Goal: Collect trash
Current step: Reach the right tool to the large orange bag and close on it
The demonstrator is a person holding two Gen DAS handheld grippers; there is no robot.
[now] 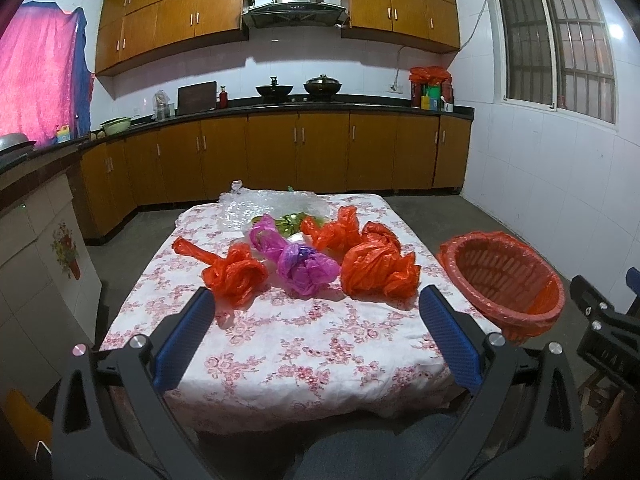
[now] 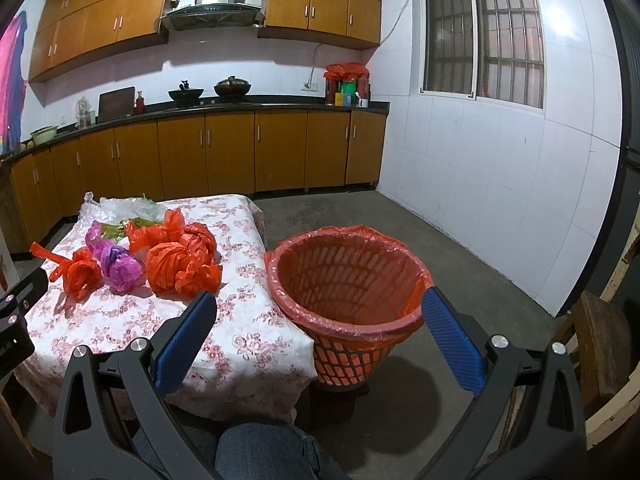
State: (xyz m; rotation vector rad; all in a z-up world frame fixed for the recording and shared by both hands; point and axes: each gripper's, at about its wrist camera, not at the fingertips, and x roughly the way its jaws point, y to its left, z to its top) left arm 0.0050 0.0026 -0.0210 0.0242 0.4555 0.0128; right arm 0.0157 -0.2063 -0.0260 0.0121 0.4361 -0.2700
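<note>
Crumpled plastic bags lie on a table with a floral cloth (image 1: pixel 304 340): a red bag at the left (image 1: pixel 236 274), a purple bag (image 1: pixel 306 266), a big red bag (image 1: pixel 378 270), more red (image 1: pixel 334 230) and purple (image 1: pixel 266 236) bags behind. They also show in the right wrist view, among them the big red bag (image 2: pixel 180 266). A red basket lined with a red bag (image 1: pixel 504 284) (image 2: pixel 348 280) stands on the floor right of the table. My left gripper (image 1: pixel 316 304) is open and empty above the table's near half. My right gripper (image 2: pixel 320 312) is open and empty near the basket's rim.
A clear plastic sheet (image 1: pixel 272 204) and green scraps (image 1: pixel 290 222) lie at the table's far end. Kitchen cabinets and a counter (image 1: pixel 304 110) run along the back and left walls. A wooden chair (image 2: pixel 596 344) stands at the right. The person's knee (image 2: pixel 264 452) is below the table edge.
</note>
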